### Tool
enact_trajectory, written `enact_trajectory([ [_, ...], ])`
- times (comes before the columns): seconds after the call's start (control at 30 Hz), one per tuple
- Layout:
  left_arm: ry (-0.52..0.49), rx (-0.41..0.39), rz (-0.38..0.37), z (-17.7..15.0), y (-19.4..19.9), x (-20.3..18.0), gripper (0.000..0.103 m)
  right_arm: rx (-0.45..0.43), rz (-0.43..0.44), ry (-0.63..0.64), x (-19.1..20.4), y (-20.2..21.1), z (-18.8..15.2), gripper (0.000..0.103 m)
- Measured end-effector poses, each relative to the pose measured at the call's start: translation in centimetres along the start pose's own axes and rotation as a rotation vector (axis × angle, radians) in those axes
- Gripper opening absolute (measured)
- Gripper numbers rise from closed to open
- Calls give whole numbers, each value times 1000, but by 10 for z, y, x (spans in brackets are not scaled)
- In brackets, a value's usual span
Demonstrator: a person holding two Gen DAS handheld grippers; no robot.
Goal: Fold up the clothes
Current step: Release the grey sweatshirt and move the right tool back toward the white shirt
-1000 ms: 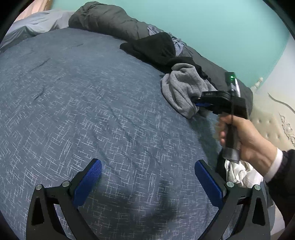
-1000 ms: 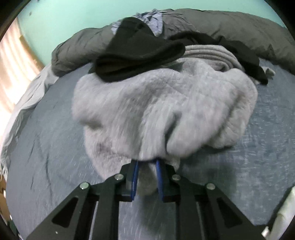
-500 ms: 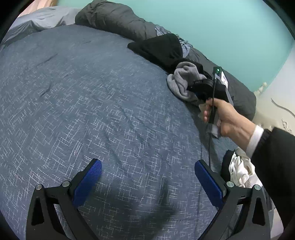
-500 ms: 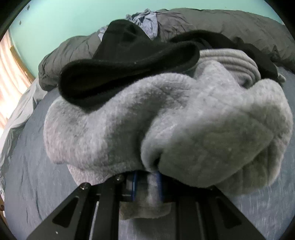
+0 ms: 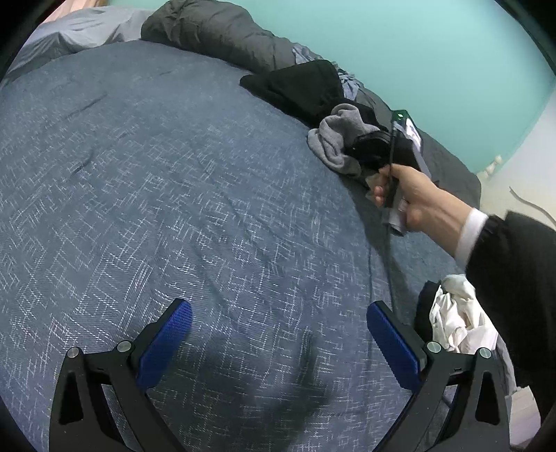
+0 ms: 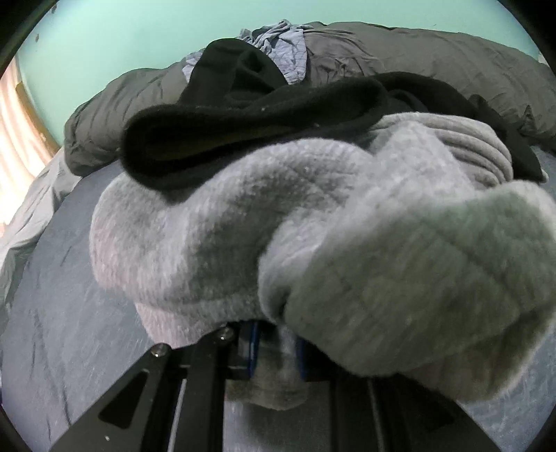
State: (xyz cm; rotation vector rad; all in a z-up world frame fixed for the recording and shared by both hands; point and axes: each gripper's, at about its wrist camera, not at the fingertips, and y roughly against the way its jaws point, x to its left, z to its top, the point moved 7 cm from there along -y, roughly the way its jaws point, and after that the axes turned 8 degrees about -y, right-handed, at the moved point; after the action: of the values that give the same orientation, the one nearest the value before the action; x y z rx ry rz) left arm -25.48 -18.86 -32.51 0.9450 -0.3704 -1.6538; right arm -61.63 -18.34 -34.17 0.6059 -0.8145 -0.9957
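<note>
A crumpled grey fleece garment (image 6: 243, 250) fills the right wrist view, at the far right of the bed in the left wrist view (image 5: 333, 139). My right gripper (image 6: 276, 351) is shut on a fold of its near edge; the blue pads are almost buried in the cloth. A black garment (image 6: 243, 125) lies over the grey one's far side and also shows in the left wrist view (image 5: 299, 90). My left gripper (image 5: 278, 337) is open and empty, low over the blue bedspread (image 5: 156, 191). The right gripper (image 5: 378, 149) shows there in the person's hand.
A dark grey duvet (image 5: 222, 38) is bunched along the teal wall behind the clothes. A light blue garment (image 6: 278, 52) lies on it. A pile of white cloth (image 5: 458, 320) sits off the bed's right edge. Pale pillows (image 5: 80, 31) lie at the far left.
My right gripper has pushed forward toward the clothes pile, holding the grey garment, which now bunches closer to the camera. The left gripper stays open over the bedspread.
</note>
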Motion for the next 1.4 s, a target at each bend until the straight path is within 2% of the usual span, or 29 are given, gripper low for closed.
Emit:
enact_trajectory([
  [0.27, -7, -8, 8, 4, 0, -4, 103, 65, 47, -17, -14, 59, -30, 16],
  [0.43, -19, -3, 6, 5, -2, -10, 103, 86, 71, -9, -41, 122, -45, 20],
  [0.5, -23, -2, 6, 5, -3, -13, 103, 95, 70, -13, -51, 145, -53, 29],
  [0.53, -26, -1, 5, 5, -3, -14, 103, 90, 63, -15, -51, 158, -61, 31],
  [0.67, -57, -5, 9, 5, 1, -23, 103, 107, 51, -9, -94, 208, -77, 50],
  [0.8, -55, -19, 15, 9, 6, -24, 103, 135, 24, -4, -138, 245, -97, 54],
  [0.93, -65, -16, 8, 8, 6, -26, 103, 180, 8, -13, -165, 259, -117, 54],
  [1.03, -68, -8, 11, 5, 5, -26, 103, 226, 24, -38, -169, 257, -133, 54],
  [1.23, -75, -11, 26, 6, 3, -28, 103, 265, 60, 18, -139, 251, -163, 54],
  [1.4, -71, -9, 33, 7, 2, -25, 103, 281, 43, 84, -116, 246, -200, 54],
])
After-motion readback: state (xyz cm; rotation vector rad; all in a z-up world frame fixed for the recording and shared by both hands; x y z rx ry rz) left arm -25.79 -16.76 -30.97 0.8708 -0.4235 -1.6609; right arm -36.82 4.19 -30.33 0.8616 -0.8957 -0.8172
